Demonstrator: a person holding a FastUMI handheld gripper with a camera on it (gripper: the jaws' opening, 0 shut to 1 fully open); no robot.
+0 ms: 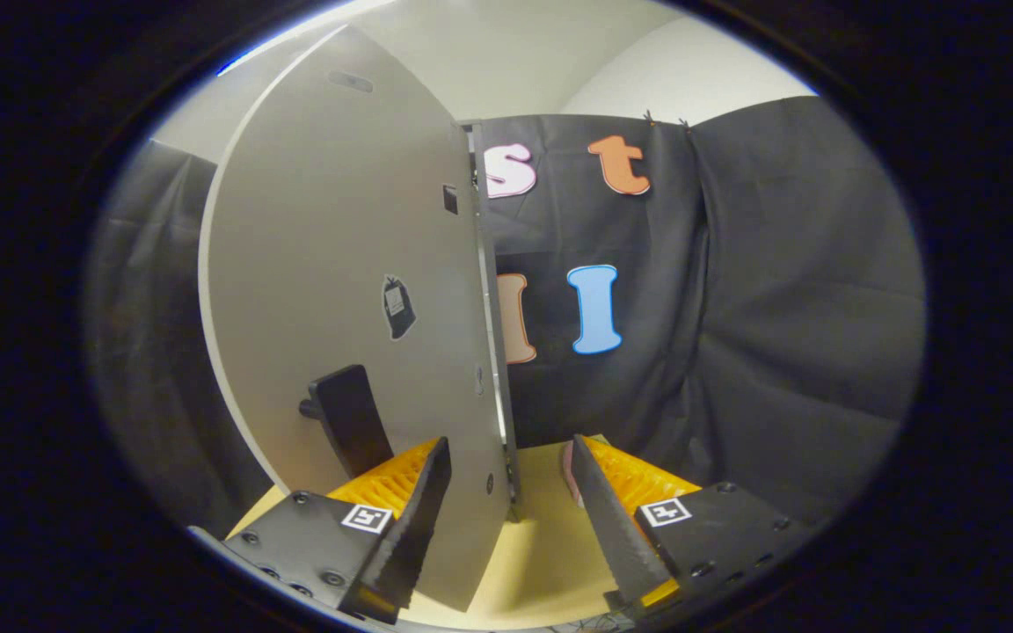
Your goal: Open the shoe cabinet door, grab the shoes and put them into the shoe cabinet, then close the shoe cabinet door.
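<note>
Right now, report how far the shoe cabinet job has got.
Done or under way: the cabinet door stands swung out, its edge running down between the open fingers of the gripper. In hand: nothing is gripped; one finger lies by the door's dark handle, the other beyond the edge. Which stage this is, opening or closing, I cannot tell. Left at least: shutting the door.

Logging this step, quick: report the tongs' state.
Tongs: open, holding nothing; the cabinet door's free edge stands in the gap between the fingers, neither pressing on it.
</note>
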